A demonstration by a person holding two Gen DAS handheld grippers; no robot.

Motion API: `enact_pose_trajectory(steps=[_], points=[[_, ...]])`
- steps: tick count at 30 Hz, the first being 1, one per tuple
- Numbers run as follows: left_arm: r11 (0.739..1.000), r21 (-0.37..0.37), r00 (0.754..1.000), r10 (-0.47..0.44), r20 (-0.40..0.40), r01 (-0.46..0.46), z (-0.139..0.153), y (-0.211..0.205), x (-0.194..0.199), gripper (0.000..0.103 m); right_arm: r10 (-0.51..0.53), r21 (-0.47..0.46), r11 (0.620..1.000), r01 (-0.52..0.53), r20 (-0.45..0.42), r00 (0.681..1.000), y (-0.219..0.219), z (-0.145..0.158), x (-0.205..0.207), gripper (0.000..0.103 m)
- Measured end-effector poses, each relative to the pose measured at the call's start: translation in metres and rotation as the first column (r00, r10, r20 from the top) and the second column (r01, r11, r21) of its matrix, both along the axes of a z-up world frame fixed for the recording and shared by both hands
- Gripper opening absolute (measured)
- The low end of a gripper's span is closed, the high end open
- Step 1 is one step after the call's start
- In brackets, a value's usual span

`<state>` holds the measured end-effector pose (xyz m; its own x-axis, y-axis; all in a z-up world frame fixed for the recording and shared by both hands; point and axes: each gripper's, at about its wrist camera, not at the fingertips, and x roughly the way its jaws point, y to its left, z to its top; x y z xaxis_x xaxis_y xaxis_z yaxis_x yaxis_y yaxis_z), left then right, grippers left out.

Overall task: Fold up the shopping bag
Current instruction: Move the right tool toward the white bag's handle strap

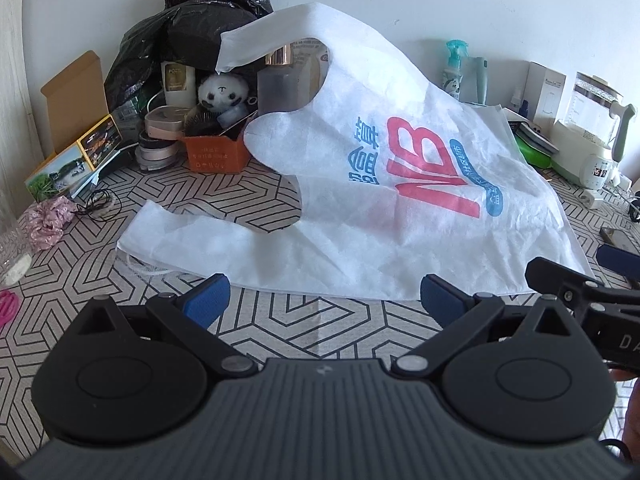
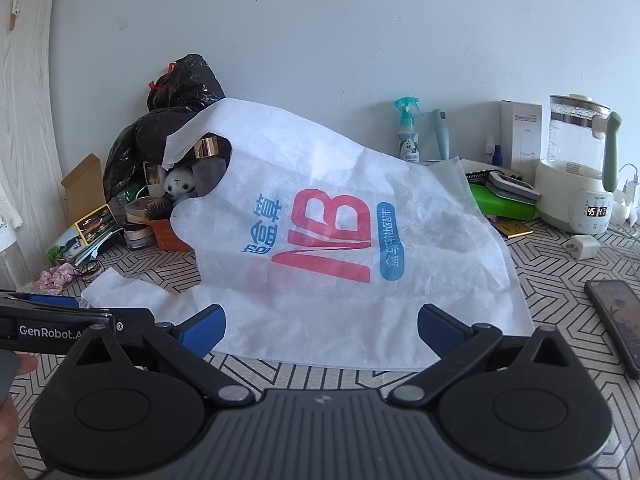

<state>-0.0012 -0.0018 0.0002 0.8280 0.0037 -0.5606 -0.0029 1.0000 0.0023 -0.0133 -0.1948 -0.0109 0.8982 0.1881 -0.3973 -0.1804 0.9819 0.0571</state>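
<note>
Cluttered geometric-patterned table, pale wall behind.

Black-and-white geometric-patterned tablecloth underneath. Far ahead-left: heaped black plastic rubbish bags, small white panda plush in orange cardboard box, pink floral fabric scrunchie. Far ahead-right: teal-capped spray bottle, glass electric kettle with sage-green handle, white plug adapter. Close right: dark smartphone lying flat.
</note>
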Motion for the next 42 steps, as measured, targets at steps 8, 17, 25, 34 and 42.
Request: enact_pose_trajectory(steps=[8, 17, 25, 34, 42], points=[[1.0, 0.004, 0.999, 0.008, -0.043, -0.008, -0.004, -0.012, -0.01, 0.103, -0.004, 0.041, 0.999, 0.006, -0.042, 0.999, -0.005, -0.009, 0.008, 0.103], [1.0, -0.026, 0.992, -0.021, -0.127, 0.018, -0.007, -0.008, 0.026, 0.103, -0.023, -0.002, 1.0, 0.023, -0.035, 0.999, -0.008, -0.004, 0.017, 0.103], [0.998, -0.011, 0.992, -0.062, -0.108, 0.061, -0.005, -0.025, 0.022, 0.103, -0.055, -0.015, 0.998, 0.054, -0.036, 0.998, -0.019, 0.003, 0.018, 0.103], [0.997, -0.016, 0.99, -0.083, -0.113, 0.082, -0.004, -0.028, 0.022, 0.103, 0.018, -0.046, 0.999, -0.019, -0.042, 0.999, -0.01, 0.001, 0.022, 0.103], [0.994, -0.112, 0.988, -0.016, -0.152, -0.001, -0.012, 0.03, 0.013, 0.103, 0.14, -0.116, 0.982, -0.147, -0.068, 0.988, 0.022, -0.005, 0.03, 0.085]])
